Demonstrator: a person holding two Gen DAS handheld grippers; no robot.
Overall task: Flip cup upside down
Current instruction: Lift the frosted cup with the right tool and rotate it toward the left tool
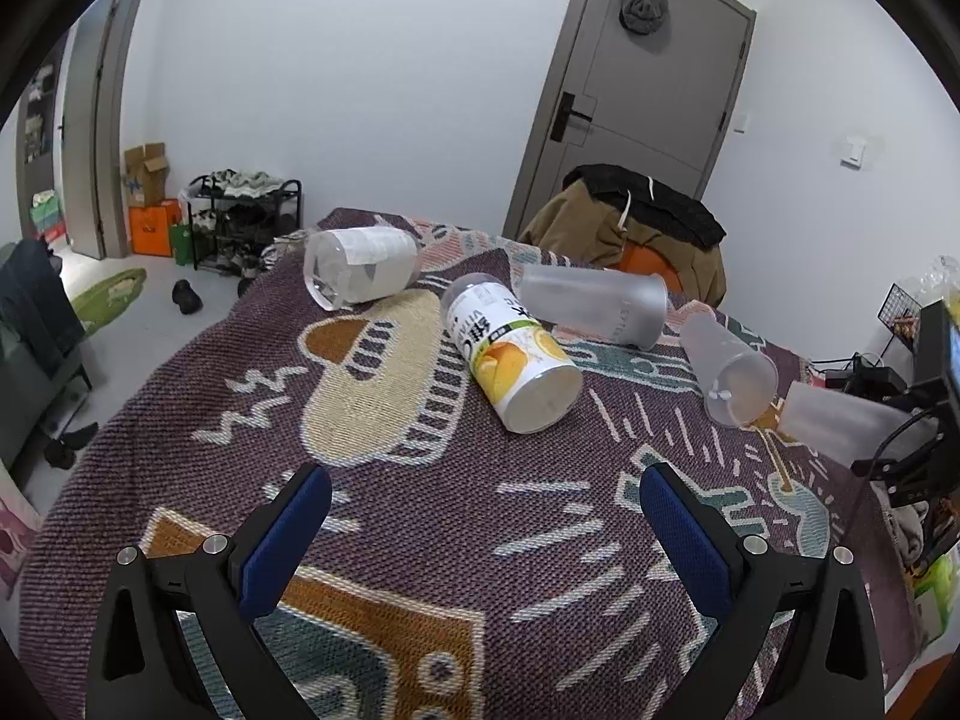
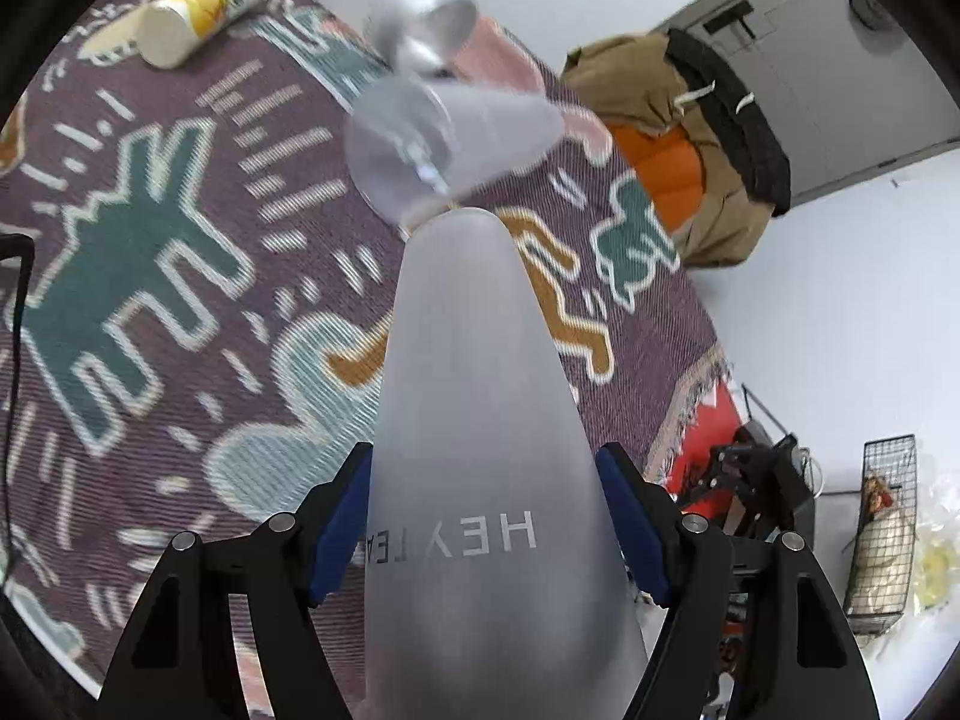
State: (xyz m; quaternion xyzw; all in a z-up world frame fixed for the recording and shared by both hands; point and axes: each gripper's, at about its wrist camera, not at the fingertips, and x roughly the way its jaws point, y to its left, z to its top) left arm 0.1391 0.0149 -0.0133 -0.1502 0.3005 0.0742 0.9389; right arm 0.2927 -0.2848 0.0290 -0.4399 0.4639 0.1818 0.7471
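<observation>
My right gripper is shut on a frosted plastic cup marked HEYTEA, held above the patterned cloth with its far end toward another frosted cup lying on its side. The held cup also shows at the right edge of the left wrist view, with the right gripper's body behind it. My left gripper is open and empty above the cloth. Ahead of it lie an orange-labelled cup, two frosted cups and a clear cup, all on their sides.
The table is covered by a purple patterned cloth. A chair with a brown jacket stands behind the table by a grey door. A wire basket stands to the right, off the table's edge.
</observation>
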